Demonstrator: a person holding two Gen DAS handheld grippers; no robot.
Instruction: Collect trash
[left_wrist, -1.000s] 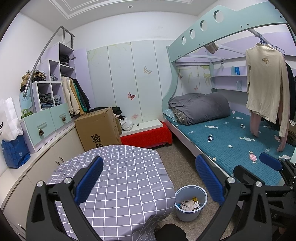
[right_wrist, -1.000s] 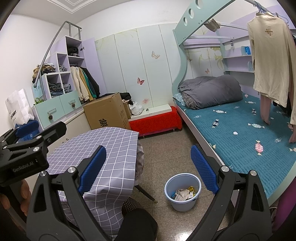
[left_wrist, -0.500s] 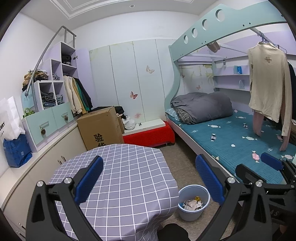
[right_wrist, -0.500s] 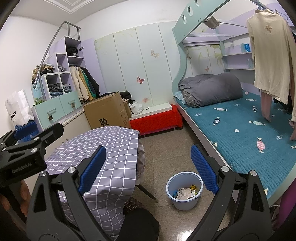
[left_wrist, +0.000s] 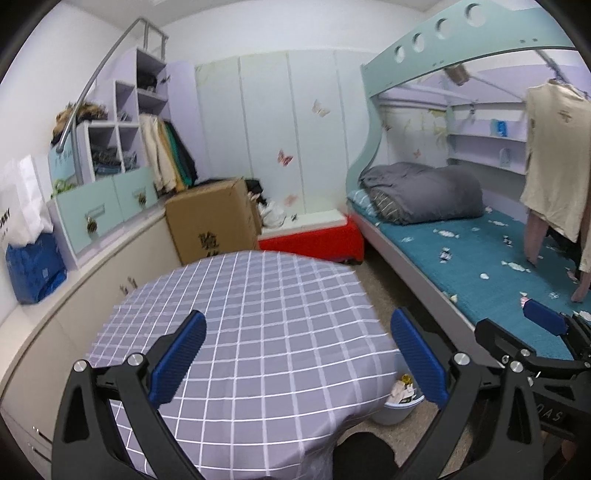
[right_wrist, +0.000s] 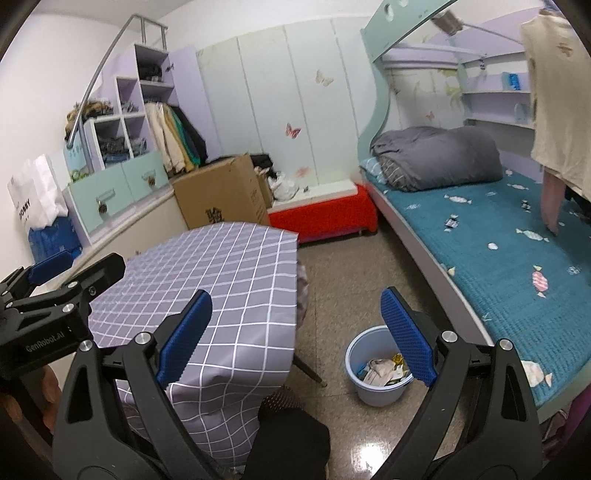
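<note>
The little blue bin (right_wrist: 376, 369) sits on the floor between the table (right_wrist: 207, 280) and the bed (right_wrist: 509, 258). It has trash (right_wrist: 384, 369) in it: crumpled paper and a shiny yellow wrapper. In the left view the bin (left_wrist: 397, 410) peeks out from behind the table's edge.

The table wears a purple cloth (left_wrist: 258, 332) with white squares. Nothing lies on the part that shows.

The right gripper (right_wrist: 295, 332) hangs in the air above the floor, near the bin. Its two blue fingers (right_wrist: 406, 332) are spread wide with nothing between them. The left gripper (left_wrist: 297, 360) hangs over the table, and its fingers (left_wrist: 179, 356) are spread wide too, holding nothing.

Farther back, a brown cardboard box (right_wrist: 221, 192) stands by a red bench (right_wrist: 325, 214). A grey blanket (right_wrist: 436, 155) is rolled up on the bed. A cream shirt (left_wrist: 554, 158) hangs over it.
</note>
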